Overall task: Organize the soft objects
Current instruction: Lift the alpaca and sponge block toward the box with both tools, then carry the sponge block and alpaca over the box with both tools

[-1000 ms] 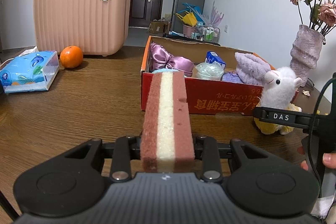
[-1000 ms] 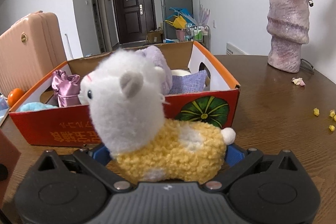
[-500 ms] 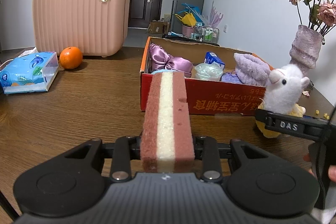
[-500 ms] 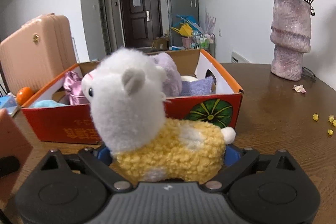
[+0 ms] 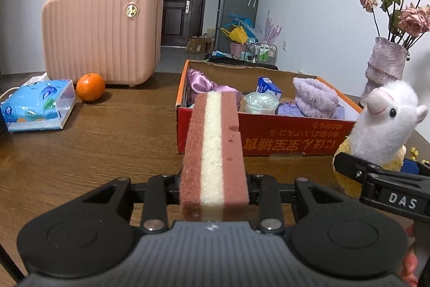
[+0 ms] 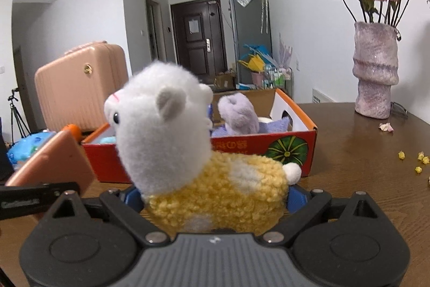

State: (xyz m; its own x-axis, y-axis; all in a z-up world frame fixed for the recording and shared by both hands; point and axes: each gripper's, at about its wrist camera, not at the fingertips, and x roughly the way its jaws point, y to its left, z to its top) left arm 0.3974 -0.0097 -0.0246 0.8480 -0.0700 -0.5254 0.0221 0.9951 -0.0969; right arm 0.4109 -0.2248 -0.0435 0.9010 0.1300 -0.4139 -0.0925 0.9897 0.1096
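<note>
My left gripper (image 5: 213, 190) is shut on a pink-and-cream striped sponge (image 5: 213, 152), held on edge above the table in front of the red cardboard box (image 5: 268, 136). My right gripper (image 6: 215, 202) is shut on a white-and-yellow alpaca plush (image 6: 193, 160), held just right of the sponge and in front of the box (image 6: 242, 149). The plush also shows in the left wrist view (image 5: 381, 120). The sponge shows at the left in the right wrist view (image 6: 51, 160). The box holds a purple satin bow (image 5: 204, 82), a lilac plush (image 5: 314, 98) and other small items.
A pink suitcase (image 5: 102, 34), an orange (image 5: 90, 87) and a blue tissue pack (image 5: 37, 105) stand on the wooden table at the left. A purple vase with dried roses (image 6: 375, 71) stands at the right, with petals scattered (image 6: 414, 158) near it.
Both grippers have risen, each with its object still held. The alpaca plush now sits higher against the box and faces more toward the left gripper.
</note>
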